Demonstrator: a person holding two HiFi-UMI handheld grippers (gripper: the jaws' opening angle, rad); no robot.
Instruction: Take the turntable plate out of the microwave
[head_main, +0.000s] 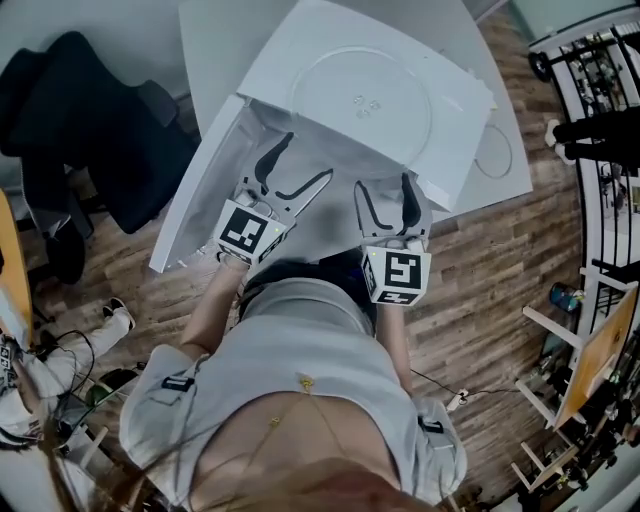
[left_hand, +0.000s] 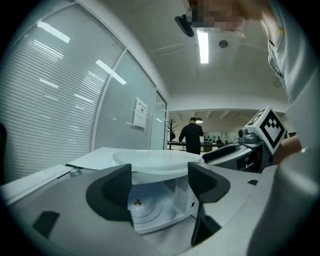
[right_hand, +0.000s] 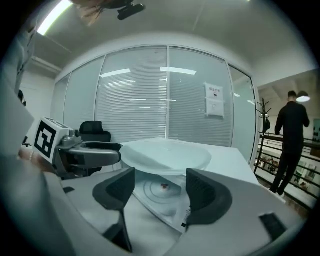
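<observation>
The clear glass turntable plate (head_main: 362, 98) lies flat on the roof of the white microwave (head_main: 455, 175), also seen from the left gripper view as the plate (left_hand: 160, 161) and from the right gripper view as the plate (right_hand: 167, 154). The microwave door (head_main: 195, 190) hangs open to the left. Inside the cavity only the drive hub (right_hand: 163, 187) shows on the floor. My left gripper (head_main: 308, 155) and right gripper (head_main: 384, 185) hover side by side before the cavity mouth. Both stand open, with nothing between the jaws.
The microwave stands on a white table (head_main: 220, 40). A black office chair (head_main: 90, 120) is left of the door. A round disc (head_main: 495, 150) lies on the table to the right. A person in black (right_hand: 290, 145) stands by a railing further off.
</observation>
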